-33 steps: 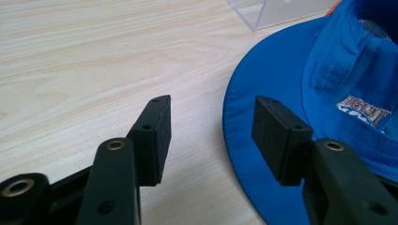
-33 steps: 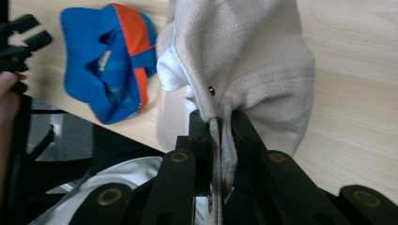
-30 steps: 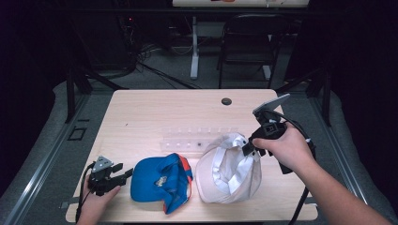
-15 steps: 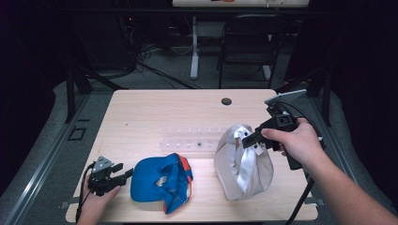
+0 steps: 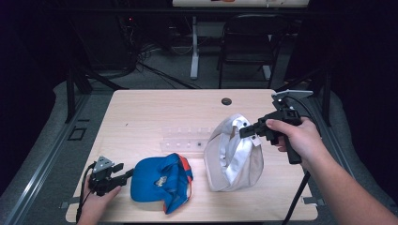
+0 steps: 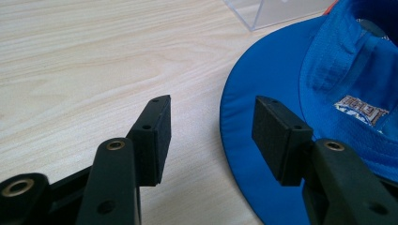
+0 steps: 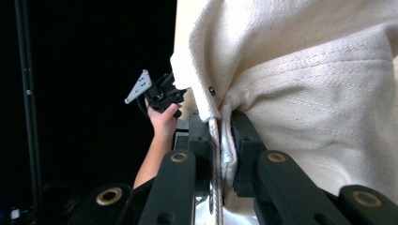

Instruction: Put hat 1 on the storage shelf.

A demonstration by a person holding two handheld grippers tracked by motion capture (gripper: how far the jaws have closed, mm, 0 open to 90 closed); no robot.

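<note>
White hat [image 5: 233,152] is the thing in hand: my right tongs [image 5: 247,131] are clamped tight on a fold of its cream cloth, and in the right gripper view the seam and a cord [image 7: 215,154] are pinched between the pads. That grip holds the hat's top edge up, right of centre in the high view, while its lower part slumps on the desk [image 5: 155,110]. My left tongs [image 5: 123,176] rest at the lower left with jaws apart and nothing between them; in the left gripper view one pad sits just over the brim of the blue hat [image 5: 162,181], the other over bare wood.

By my reading, the grasp and the first lift are done. What is left is to raise the white hat clear and set it wherever it goes; the blue hat lies untouched.

For room, the upper half of the desk is open, apart from a clear tray [image 5: 185,138] just behind both hats and a small dark hole [image 5: 226,101] near the far edge. Both hats sit close to the near edge, so I would move away from it. The right edge is near my right hand.
</note>
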